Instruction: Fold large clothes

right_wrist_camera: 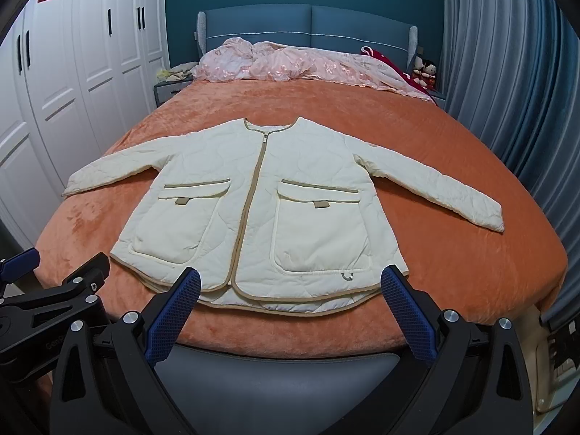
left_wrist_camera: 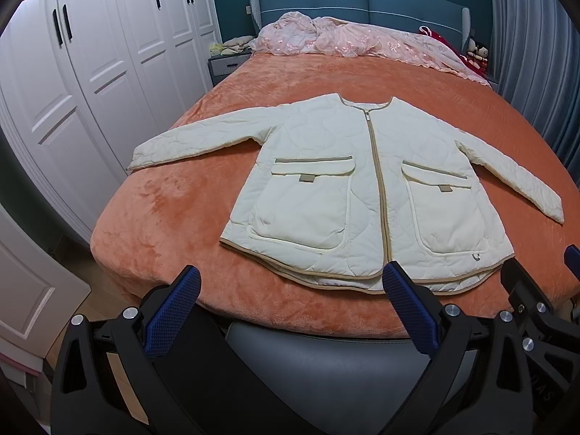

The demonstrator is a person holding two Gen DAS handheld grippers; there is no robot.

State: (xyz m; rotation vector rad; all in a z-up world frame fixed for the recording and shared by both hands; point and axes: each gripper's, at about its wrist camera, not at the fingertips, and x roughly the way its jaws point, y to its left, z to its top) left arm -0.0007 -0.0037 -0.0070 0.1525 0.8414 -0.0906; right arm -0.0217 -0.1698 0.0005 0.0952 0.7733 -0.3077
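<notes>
A home bedroom: ahead of the right gripper [right_wrist_camera: 290,308] lies a bed [right_wrist_camera: 453,253] under an orange plush cover, with a blue padded headboard [right_wrist_camera: 308,25] beyond, white wardrobe doors [right_wrist_camera: 90,54] to the left and blue-grey curtains [right_wrist_camera: 507,72] to the right.

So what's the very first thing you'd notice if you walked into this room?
The big cream jacket, zipped up and spread flat with both sleeves out, in the middle of the bright orange bedspread. Behind it a crumpled pink blanket lies by the blue headboard. Both grippers, left and right, hover open at the foot of the bed.
</notes>
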